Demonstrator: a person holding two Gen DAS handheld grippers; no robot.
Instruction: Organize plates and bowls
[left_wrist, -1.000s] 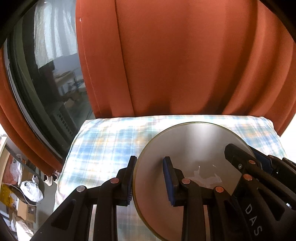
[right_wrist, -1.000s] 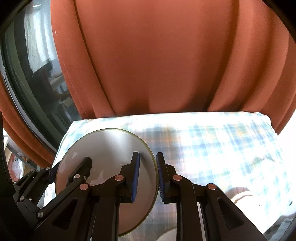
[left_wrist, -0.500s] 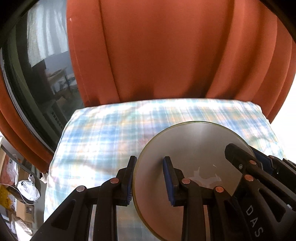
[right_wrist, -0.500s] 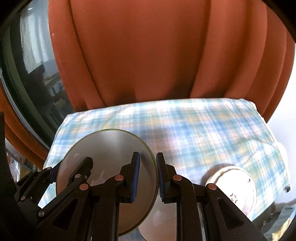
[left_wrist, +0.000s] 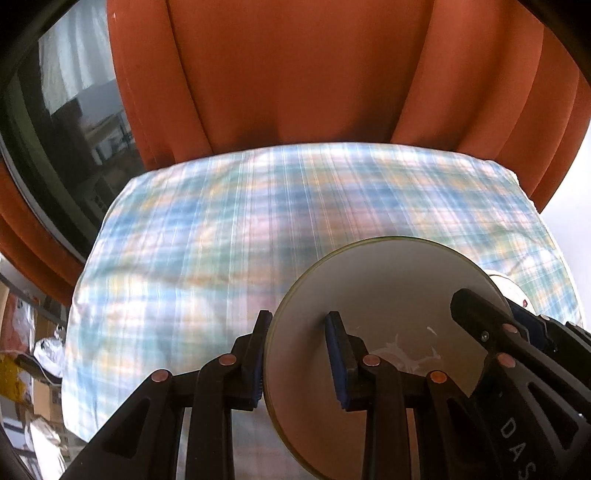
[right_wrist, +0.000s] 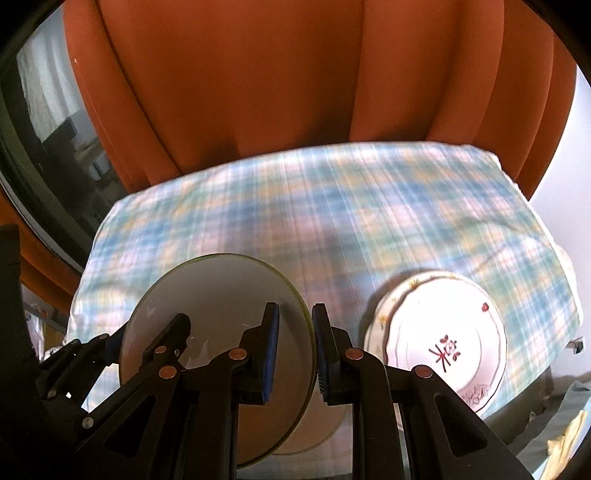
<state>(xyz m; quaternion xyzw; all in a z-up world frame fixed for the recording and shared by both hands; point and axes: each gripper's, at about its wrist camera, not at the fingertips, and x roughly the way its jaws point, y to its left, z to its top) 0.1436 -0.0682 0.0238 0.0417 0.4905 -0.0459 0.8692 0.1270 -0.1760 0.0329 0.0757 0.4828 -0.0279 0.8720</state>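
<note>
Both grippers tilt steeply downward. The left gripper (left_wrist: 299, 354) and right gripper (right_wrist: 295, 347) each pinch opposite rims of a smooth round grey plate (right_wrist: 218, 314) above the checked tablecloth (right_wrist: 295, 206); glossy patterned plates (right_wrist: 450, 336) sit stacked near its right edge.

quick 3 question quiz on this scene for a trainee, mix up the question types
1. True or false: both tools, left tool and right tool, grip the rim of the same grey plate.
2. Which lies on the checked cloth to the right of the grey plate in the right wrist view? A) a white patterned plate B) a glass C) a fork
3. Fill in: behind the table hangs an orange ____.

Key: 1 true; 2 A, white patterned plate; 3 curtain.
</note>
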